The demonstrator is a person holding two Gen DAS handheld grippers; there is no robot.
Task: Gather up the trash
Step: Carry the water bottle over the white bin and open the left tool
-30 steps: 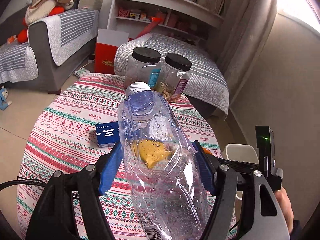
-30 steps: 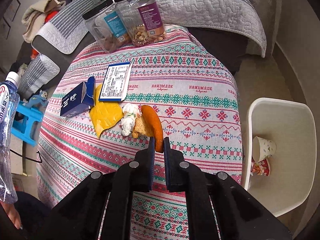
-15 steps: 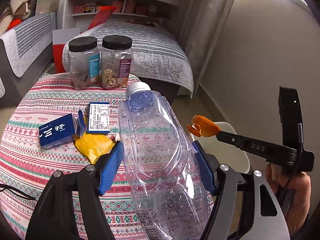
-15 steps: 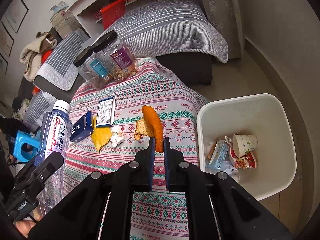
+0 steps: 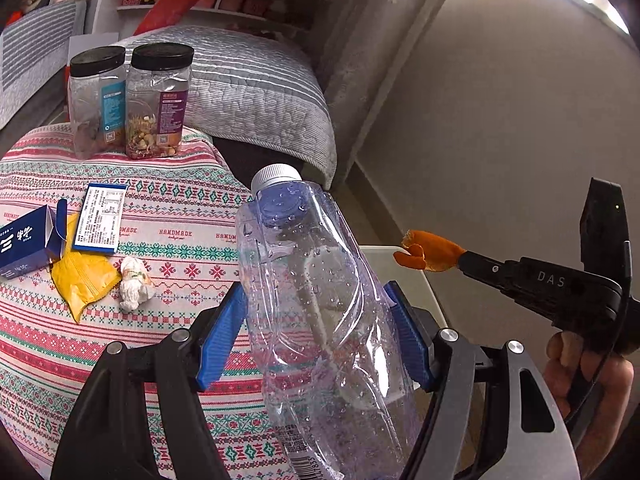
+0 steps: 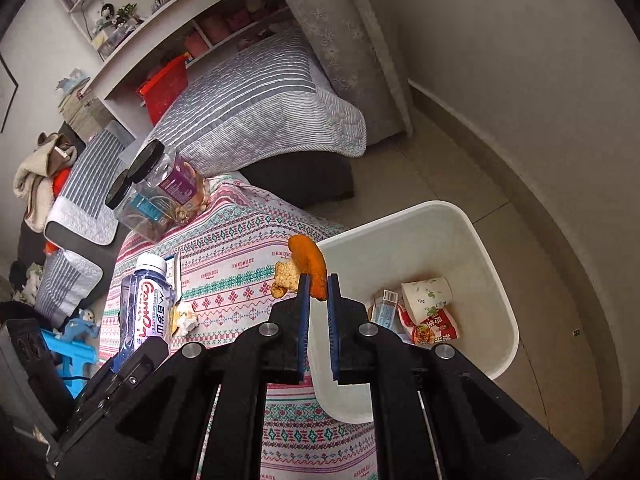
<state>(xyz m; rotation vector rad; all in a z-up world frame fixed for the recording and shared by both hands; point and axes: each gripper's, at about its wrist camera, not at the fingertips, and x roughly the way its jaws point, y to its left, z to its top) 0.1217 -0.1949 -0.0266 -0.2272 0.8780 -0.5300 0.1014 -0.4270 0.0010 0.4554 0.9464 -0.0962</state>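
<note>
Carrying step of the trash collection, with both loads on the way to the bin [image 6: 492,264].

Left gripper [image 5: 316,336]: clenched on the bottle [image 5: 320,320], blue pads pressed on its two sides, cap toward 12 o'clock in the left view. Empty and crumpled, wet drops inside.

Right gripper [image 6: 318,292]: clenched on the peel [image 6: 310,264], an orange curl with a pale inner piece hanging at 9 o'clock of the tips. In the right view, peel right at the near rim of the bin, at the border between worktop [image 6: 240,264] and bin. Not clear whether already fully over the opening.

Inside the bin: a cup [image 6: 426,294] and some wrappers [image 6: 434,326] at the bottom.

Left on the worktop: blue box [image 5: 24,240], label card [image 5: 100,224], yellow bag [image 5: 82,280], tissue ball [image 5: 134,288]. Two jars [image 5: 128,100] at 11 o'clock, probably not trash.

Next move, as a judgement: bring the peel a little further toward 3 o'clock, well inside the rim, then release. After that, the same with the bottle; long body, so better cap down or lying flat, away from the rim, to avoid a bounce out. Then return for the small pieces on the worktop.
</note>
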